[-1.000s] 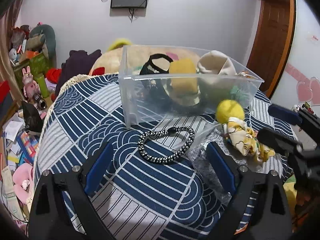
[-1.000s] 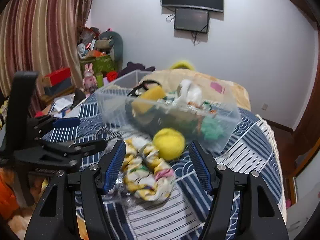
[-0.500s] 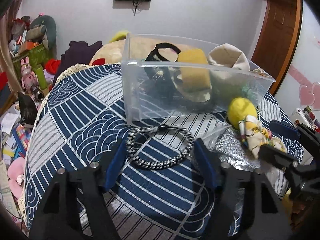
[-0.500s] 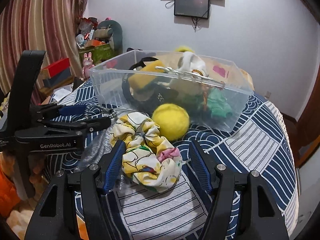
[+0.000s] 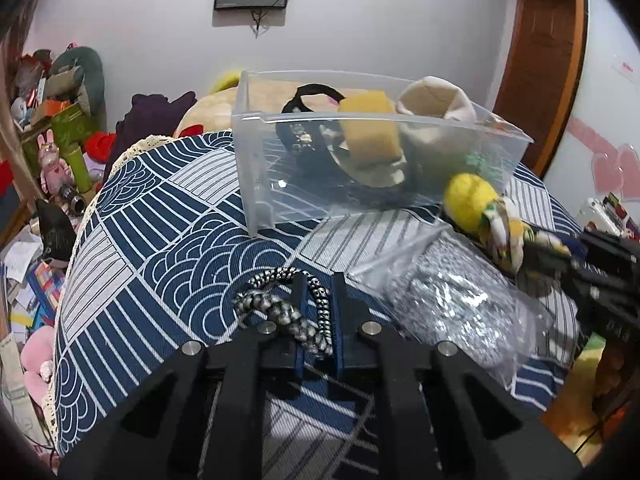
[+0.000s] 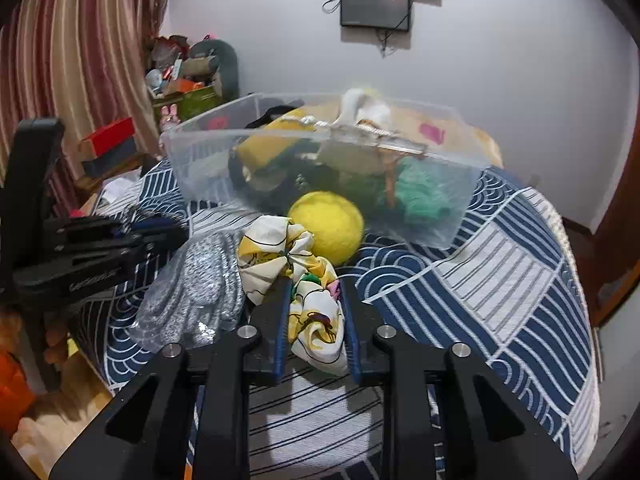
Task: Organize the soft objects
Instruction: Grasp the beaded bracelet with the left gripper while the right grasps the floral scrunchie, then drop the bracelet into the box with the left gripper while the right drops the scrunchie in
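Note:
My left gripper (image 5: 318,284) is shut on a black-and-white braided hair band (image 5: 276,308) that lies on the blue patterned cloth. My right gripper (image 6: 314,284) is shut on a yellow-and-white floral scrunchie (image 6: 298,280), which also shows in the left wrist view (image 5: 502,232). A yellow felt ball (image 6: 326,228) sits just behind the scrunchie, against a clear plastic bin (image 6: 432,200). The bin (image 5: 256,168) holds a yellow sponge (image 5: 370,132), a black band, a beige cloth and green items.
A clear bag with grey sparkly fabric (image 5: 460,304) lies between the two grippers; it also shows in the right wrist view (image 6: 196,280). The round table (image 6: 520,272) drops off on all sides. Clutter and toys (image 5: 52,160) lie on the floor at left.
Both grippers have moved forward and closed: the left on the braided hair band, the right on the floral scrunchie. Both were open before.

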`<state>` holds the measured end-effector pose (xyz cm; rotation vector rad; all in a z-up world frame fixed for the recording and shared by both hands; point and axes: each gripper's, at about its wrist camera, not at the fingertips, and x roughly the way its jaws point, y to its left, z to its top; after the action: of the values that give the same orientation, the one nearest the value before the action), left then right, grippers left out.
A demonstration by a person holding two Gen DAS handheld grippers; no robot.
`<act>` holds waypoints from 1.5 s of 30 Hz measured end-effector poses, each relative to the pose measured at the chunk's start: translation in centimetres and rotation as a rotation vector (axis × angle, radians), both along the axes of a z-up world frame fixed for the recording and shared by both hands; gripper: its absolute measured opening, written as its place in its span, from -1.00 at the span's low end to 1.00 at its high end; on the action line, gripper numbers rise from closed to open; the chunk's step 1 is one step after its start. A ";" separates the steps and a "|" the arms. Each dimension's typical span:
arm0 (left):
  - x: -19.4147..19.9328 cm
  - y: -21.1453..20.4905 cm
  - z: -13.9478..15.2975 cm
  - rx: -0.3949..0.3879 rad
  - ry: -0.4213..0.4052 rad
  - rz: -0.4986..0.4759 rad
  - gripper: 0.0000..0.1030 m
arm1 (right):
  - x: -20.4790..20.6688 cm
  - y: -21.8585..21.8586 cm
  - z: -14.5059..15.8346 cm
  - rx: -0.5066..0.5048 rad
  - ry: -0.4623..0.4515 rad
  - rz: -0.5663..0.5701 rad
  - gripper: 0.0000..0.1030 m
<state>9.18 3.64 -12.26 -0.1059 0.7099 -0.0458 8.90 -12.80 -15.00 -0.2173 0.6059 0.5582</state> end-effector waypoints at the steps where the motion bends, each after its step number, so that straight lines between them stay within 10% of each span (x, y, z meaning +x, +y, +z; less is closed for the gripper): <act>1: -0.2 -0.1 0.0 0.000 -0.002 -0.004 -0.83 | -0.1 -0.2 0.1 0.007 -0.003 -0.001 -0.63; 30: -1.0 -2.5 10.5 0.056 -0.265 -0.076 -0.85 | -0.3 -3.6 7.9 0.122 -0.206 -0.073 -0.66; 45: 5.4 -1.5 9.6 0.078 -0.191 -0.062 -0.85 | 3.2 -1.8 9.6 0.101 -0.266 -0.113 -0.66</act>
<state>14.56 2.11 -2.67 -0.0045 0.5232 -0.0863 12.14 -14.65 -5.39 -0.1574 0.3284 0.4405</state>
